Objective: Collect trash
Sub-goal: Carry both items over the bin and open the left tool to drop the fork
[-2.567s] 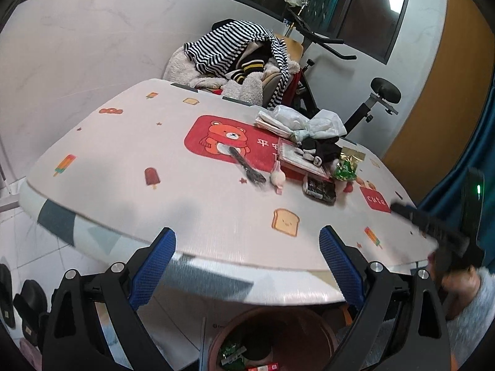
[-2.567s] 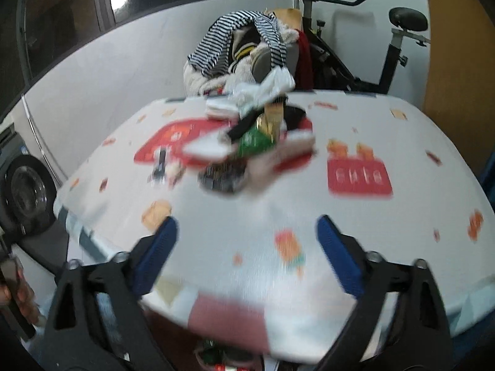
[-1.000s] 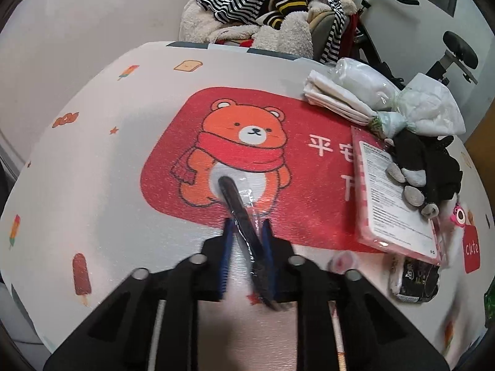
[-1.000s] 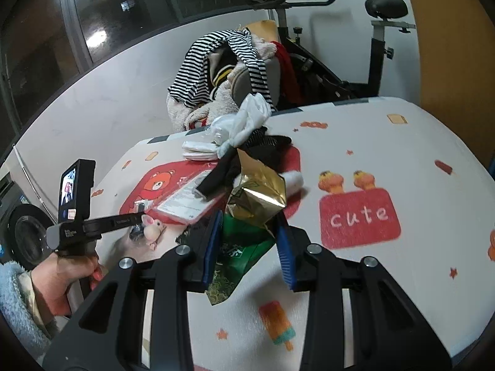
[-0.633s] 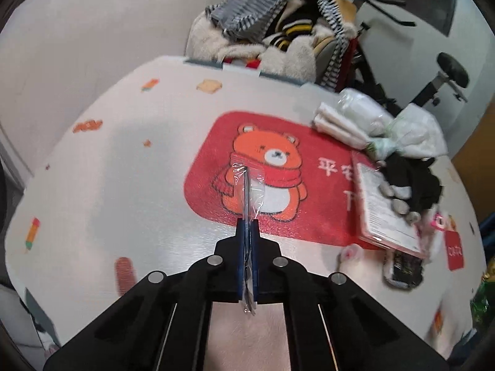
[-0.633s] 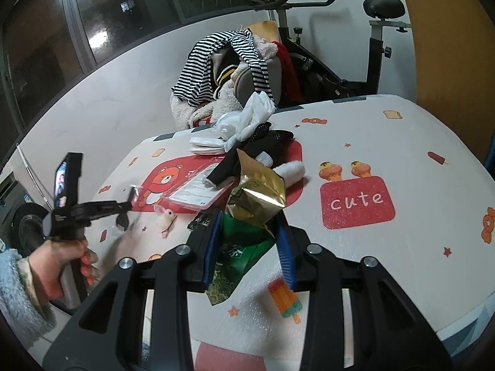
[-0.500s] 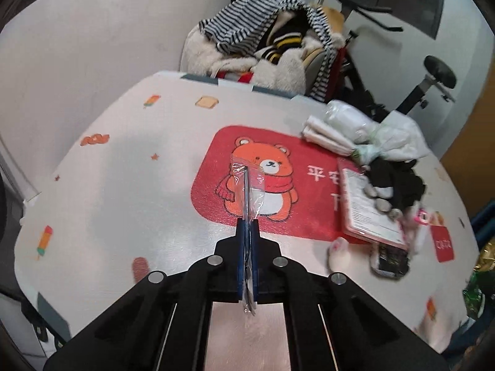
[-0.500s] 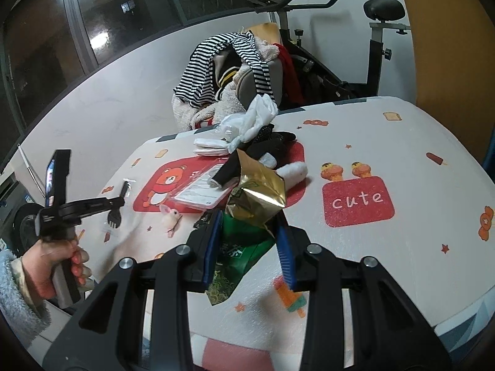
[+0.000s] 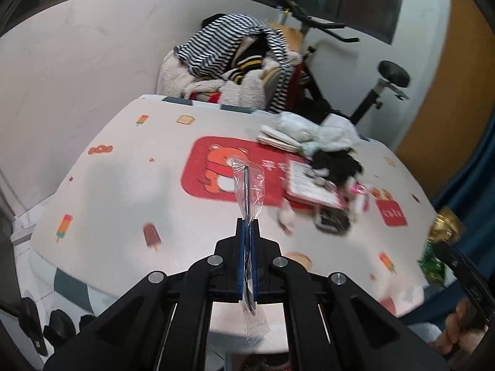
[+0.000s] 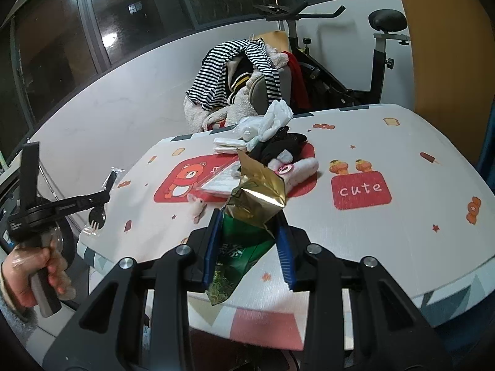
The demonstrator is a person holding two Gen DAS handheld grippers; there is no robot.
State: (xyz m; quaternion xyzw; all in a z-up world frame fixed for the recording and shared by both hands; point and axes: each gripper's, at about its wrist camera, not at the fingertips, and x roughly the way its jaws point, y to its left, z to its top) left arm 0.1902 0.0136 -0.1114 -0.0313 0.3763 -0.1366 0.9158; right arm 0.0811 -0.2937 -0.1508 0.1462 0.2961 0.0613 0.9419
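Left gripper point(image 9: 246, 232) is clamped tight on a black plastic fork in a clear wrapper point(image 9: 247, 191). Its long axis runs straight along the fingers, handle end pointing forward and away, fork head hanging back under the gripper, all held up off the counter point(image 9: 130, 185). Right gripper point(image 10: 249, 241) is pinching a green and gold foil bag point(image 10: 247, 216), gold end sticking up, green end drooping down, also above the counter. Behind sits the leftover clutter pile point(image 10: 272, 148).
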